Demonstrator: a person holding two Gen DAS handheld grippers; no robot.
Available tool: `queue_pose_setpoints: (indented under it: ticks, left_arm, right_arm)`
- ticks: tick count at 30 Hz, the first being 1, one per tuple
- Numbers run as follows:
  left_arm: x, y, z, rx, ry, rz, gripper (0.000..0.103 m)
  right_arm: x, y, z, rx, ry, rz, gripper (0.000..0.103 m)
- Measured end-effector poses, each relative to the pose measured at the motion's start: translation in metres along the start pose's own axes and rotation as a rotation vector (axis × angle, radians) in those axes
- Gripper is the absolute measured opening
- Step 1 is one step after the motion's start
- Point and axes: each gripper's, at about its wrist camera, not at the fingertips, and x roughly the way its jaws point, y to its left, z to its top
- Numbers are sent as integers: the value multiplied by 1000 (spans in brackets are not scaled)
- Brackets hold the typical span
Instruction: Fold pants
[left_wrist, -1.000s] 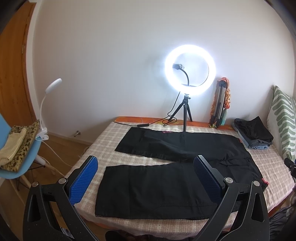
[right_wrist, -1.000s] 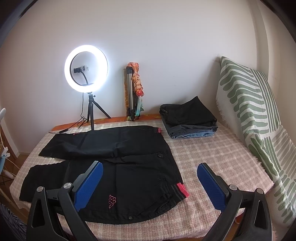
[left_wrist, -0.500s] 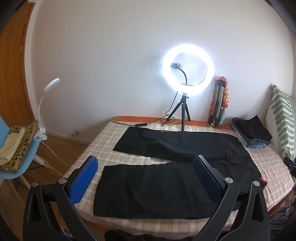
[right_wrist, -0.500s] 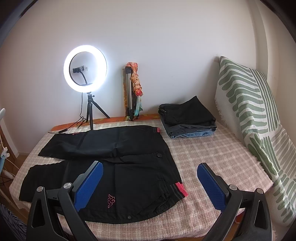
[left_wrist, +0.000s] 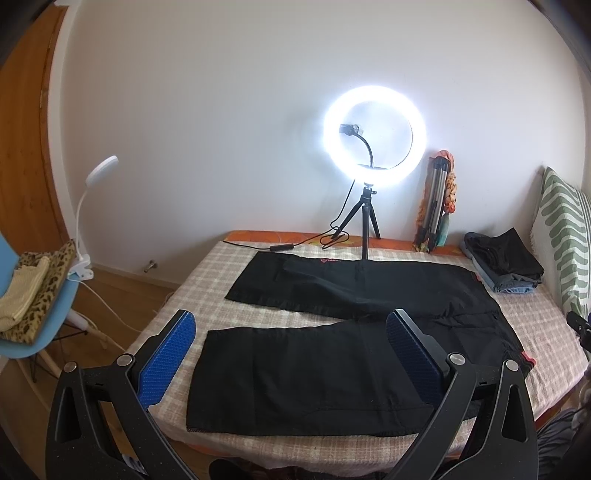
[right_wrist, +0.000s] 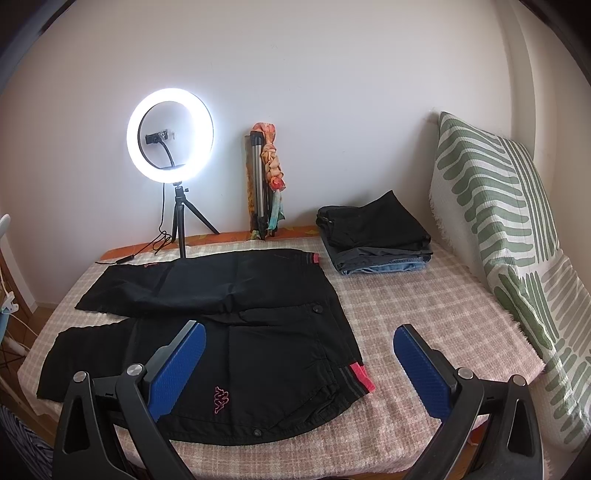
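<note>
In your left wrist view, the left hand-held gripper (left_wrist: 291, 354) hangs released above the near edge of the bed (left_wrist: 207, 273), blue pads (left_wrist: 168, 360) spread wide and gripping nothing. The black pants (left_wrist: 332, 332) lie flat on the checked cover, both legs stretched toward your left, the near leg right below the pads. A lit ring light (left_wrist: 375, 133) stands behind them by the wall.

In your right wrist view, the right hand-held gripper (right_wrist: 299, 365) is likewise released and empty, over the waist end of the pants (right_wrist: 229, 314), whose pink-trimmed waistband lies between the fingers. A stack of folded clothes (right_wrist: 373, 236) sits at the far corner, beside the striped pillow (right_wrist: 495, 236).
</note>
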Motion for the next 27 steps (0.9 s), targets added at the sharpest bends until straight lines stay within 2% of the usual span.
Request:
queue_pose_setpoints:
  ticks: [21,27]
  left_arm:
    - [15,2,0,8,23,8,102]
    - [35,13,0,-9,65,-33,102]
  right_arm:
    - [13,5,-2,-11,21,-4,103]
    - [27,10,2,-29,39,-1,103]
